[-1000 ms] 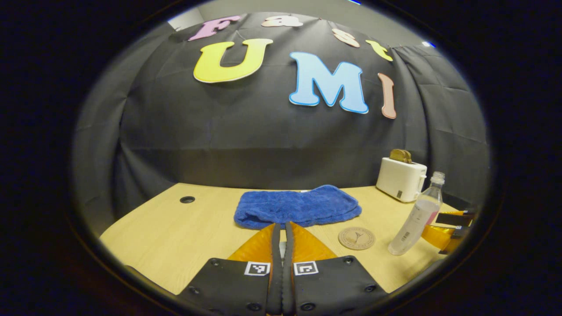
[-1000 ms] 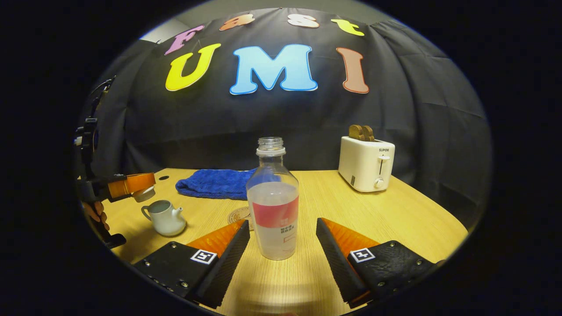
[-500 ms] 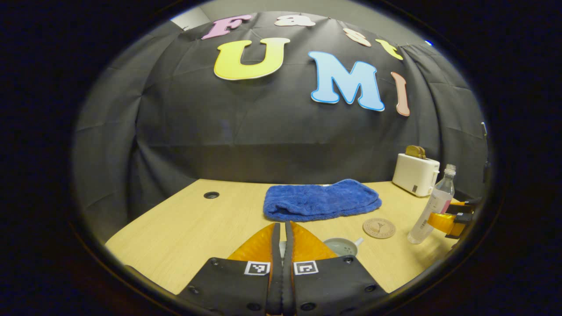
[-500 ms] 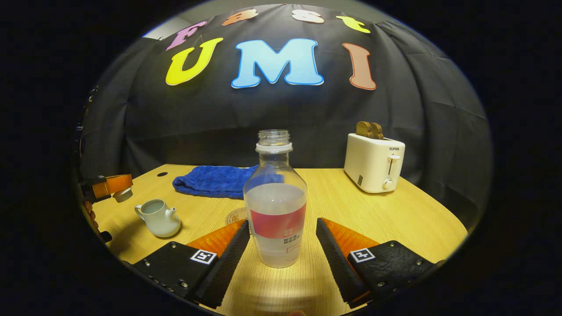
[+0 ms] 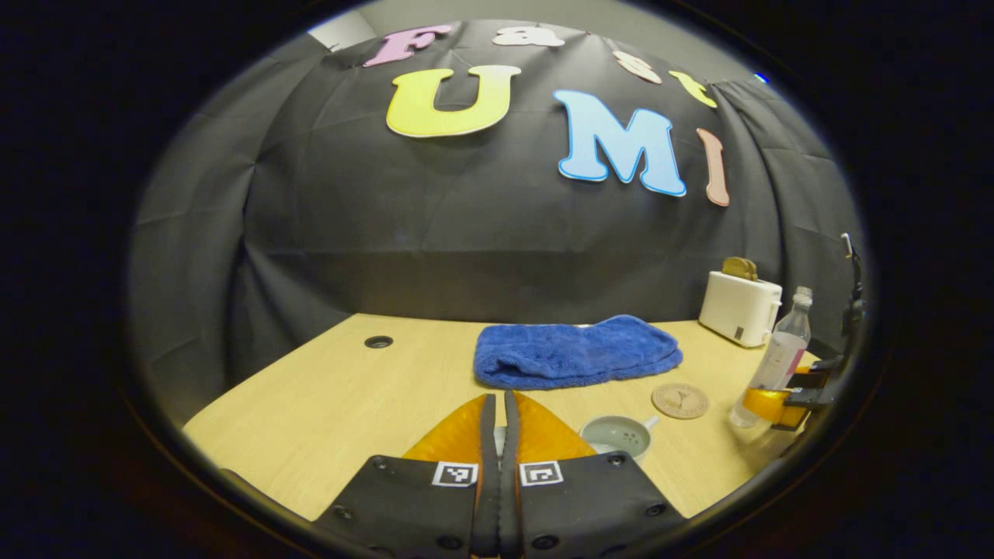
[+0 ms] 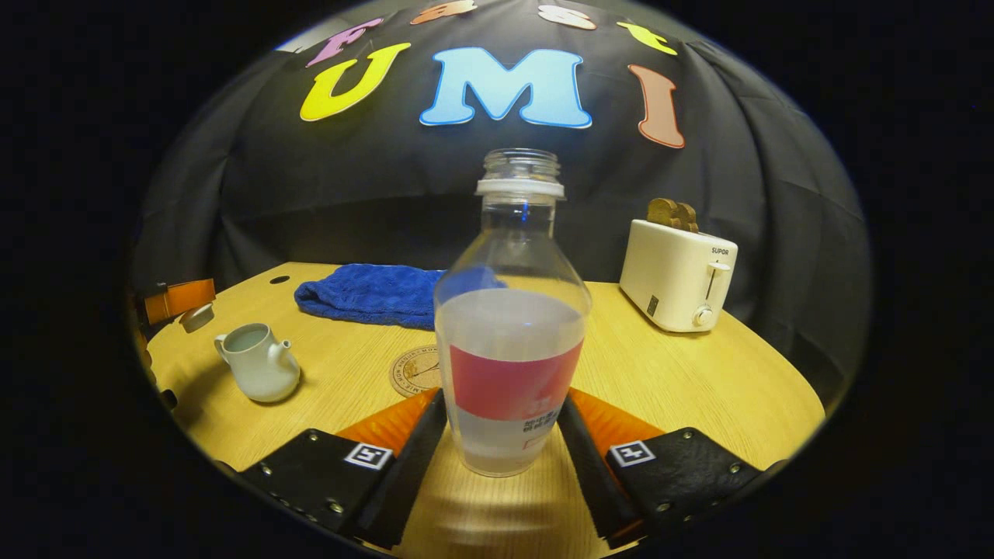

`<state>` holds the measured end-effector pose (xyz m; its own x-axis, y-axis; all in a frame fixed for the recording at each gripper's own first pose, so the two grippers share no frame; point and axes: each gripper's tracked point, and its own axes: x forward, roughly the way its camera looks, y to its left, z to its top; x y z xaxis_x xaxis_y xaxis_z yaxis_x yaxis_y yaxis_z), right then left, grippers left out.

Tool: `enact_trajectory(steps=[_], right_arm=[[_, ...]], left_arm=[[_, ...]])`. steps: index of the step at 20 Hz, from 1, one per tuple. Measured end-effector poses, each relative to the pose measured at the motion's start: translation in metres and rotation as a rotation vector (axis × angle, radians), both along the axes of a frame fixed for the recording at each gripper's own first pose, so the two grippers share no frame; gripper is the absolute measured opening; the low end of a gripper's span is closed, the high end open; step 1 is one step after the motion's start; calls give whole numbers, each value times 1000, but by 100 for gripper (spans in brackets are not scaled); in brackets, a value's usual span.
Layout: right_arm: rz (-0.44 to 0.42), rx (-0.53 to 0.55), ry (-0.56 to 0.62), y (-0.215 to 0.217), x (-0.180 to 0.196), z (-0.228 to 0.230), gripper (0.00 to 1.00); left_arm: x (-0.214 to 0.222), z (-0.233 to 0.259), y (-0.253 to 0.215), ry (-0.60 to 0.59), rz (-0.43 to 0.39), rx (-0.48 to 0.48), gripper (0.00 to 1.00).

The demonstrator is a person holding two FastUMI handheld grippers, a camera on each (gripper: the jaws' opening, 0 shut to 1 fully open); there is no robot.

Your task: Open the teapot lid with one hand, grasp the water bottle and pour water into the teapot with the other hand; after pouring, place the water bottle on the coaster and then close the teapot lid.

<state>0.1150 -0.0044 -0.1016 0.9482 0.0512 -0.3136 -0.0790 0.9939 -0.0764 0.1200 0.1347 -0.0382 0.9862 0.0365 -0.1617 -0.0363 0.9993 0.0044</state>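
Right gripper [image 6: 503,423] has the bottle [image 6: 509,334] sitting between its fingers, one finger on each side, right up against the lower body. Looks like both are touching it, so I'd call that a grip. The bottle is upright on the table [image 6: 683,388], no cap on, roughly half full, with a coloured band around the middle.

Left gripper [image 5: 497,435], in its own view, has the fingers pressed nearly together with just a thin slit between them. In the right gripper view it sits at the far left edge, up off the table, with the lid [image 6: 196,317] hanging under its tips, so it's clamped on the lid.

The teapot [image 6: 256,362] is open and stands on the table below and a bit right of that lid. In the left gripper view it peeks out just right of the fingers.

The coaster [image 6: 415,371] lies flat between the teapot and the bottle, partly hidden behind the bottle and the right gripper's left finger.

Behind all that there's a blue towel [image 6: 373,293] bunched up near the back of the table, and a white toaster [image 6: 677,273] off to the right with something brown sticking out the top.
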Motion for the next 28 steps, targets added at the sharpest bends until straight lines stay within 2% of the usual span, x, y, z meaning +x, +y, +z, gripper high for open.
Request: enact_trajectory(steps=[2, 6, 11, 18, 22, 28], right_arm=[[1, -25, 2, 1, 2, -1, 78], [5, -145, -12, 4, 3, 10, 77], [11, -466, -90, 7, 13, 33, 76], [68, -917, -232, 35, 31, 63, 76], [120, -1109, -304, 55, 38, 70, 76], [174, -1331, -370, 74, 40, 70, 76]], left_arm=[[1, -5, -1, 5, -6, -5, 7], [-3, -13, 3, 19, -7, -19, 7], [-6, -9, 7, 11, -2, -17, 5], [-9, -6, 16, -3, 12, -12, 7], [-9, -6, 17, -5, 11, -18, 6], [-12, -1, 21, -17, 18, -21, 5]])
